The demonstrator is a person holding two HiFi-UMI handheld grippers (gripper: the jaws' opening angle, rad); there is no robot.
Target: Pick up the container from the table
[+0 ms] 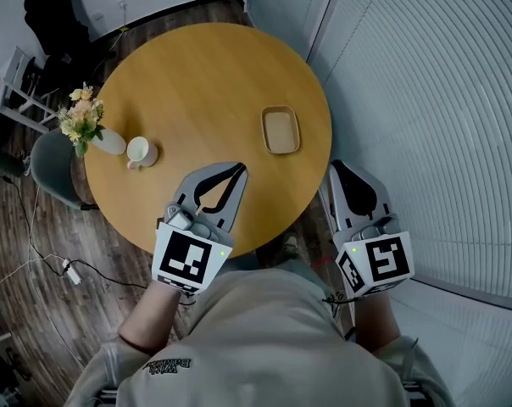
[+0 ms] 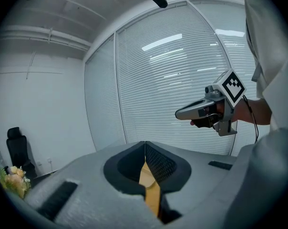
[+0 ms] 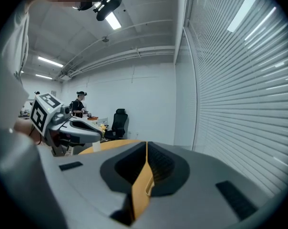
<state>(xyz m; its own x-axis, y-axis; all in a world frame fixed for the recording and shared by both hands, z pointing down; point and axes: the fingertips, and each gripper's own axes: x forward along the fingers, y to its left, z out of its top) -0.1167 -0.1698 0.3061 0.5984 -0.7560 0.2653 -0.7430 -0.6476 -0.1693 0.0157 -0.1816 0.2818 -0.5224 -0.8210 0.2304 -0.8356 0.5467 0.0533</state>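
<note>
Grey-shelled, the left gripper (image 1: 242,168) has its jaws pressed together on nothing and hovers over the near edge of the round wooden table (image 1: 188,75). The right gripper (image 1: 335,166) is likewise closed and empty, just off the rim. Ahead, between the two, the shallow tan container (image 1: 281,130) sits untouched on the tabletop. It looks light, stiff and thin-walled, so pinching one raised rim, with the jaws straddling the wall, seems best.

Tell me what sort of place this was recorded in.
Probably an office or meeting room: there is a round wooden table, slatted blinds covering one wall, and a black office chair standing by a plain white wall.
</note>
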